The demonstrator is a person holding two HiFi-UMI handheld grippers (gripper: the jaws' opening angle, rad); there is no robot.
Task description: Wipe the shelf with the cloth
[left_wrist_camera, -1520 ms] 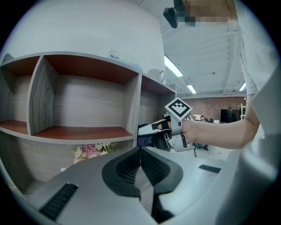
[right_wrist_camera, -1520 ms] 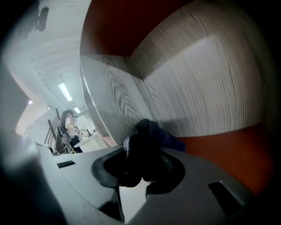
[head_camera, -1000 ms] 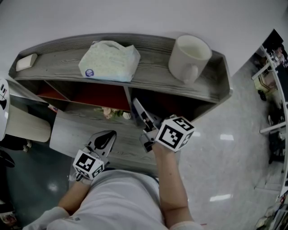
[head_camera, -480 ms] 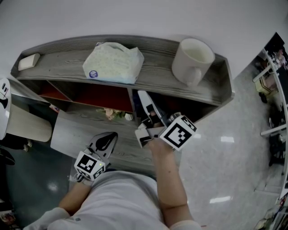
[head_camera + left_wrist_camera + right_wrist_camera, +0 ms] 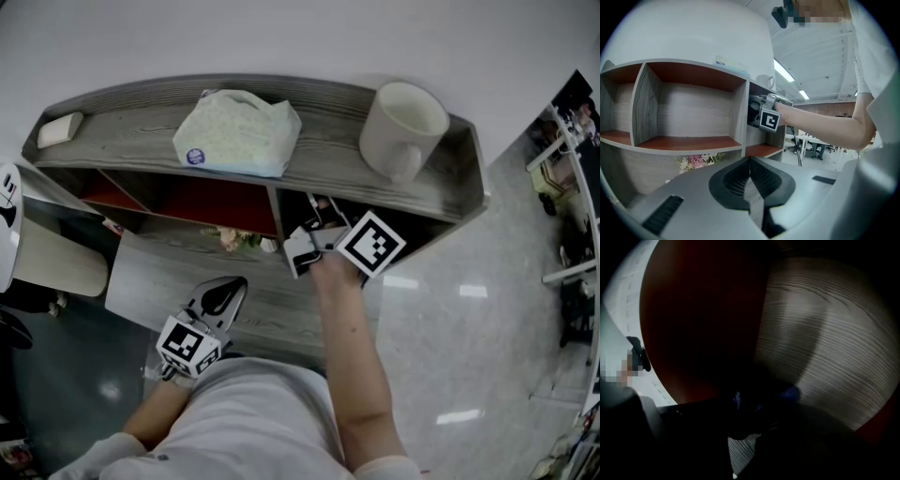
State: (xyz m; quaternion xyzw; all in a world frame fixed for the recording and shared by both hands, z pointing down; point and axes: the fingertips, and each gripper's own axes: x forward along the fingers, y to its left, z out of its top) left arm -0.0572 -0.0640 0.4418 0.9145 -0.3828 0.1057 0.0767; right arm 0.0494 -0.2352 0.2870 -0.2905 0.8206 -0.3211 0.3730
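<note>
The grey wooden shelf (image 5: 314,155) has red-lined compartments. My right gripper (image 5: 317,217) reaches into the right-hand compartment, its marker cube at the opening; the left gripper view shows it there too (image 5: 770,120). In the right gripper view the jaws are in deep shadow, shut on a dark blue cloth (image 5: 757,401) that bunches at their tips over the red compartment floor (image 5: 703,324), next to a grey wood wall (image 5: 820,348). My left gripper (image 5: 225,289) hangs low in front of the shelf, jaws together with nothing between them (image 5: 750,161).
On the shelf top lie a tissue pack (image 5: 239,131), a white mug (image 5: 401,127) and a small white block (image 5: 56,128). Pink flowers (image 5: 234,239) sit under the left compartment, above a lower grey board (image 5: 164,272). Glossy floor lies to the right.
My right gripper has moved forward from in front of the shelf into the right compartment, carrying the cloth. The left gripper has stayed where it was.
</note>
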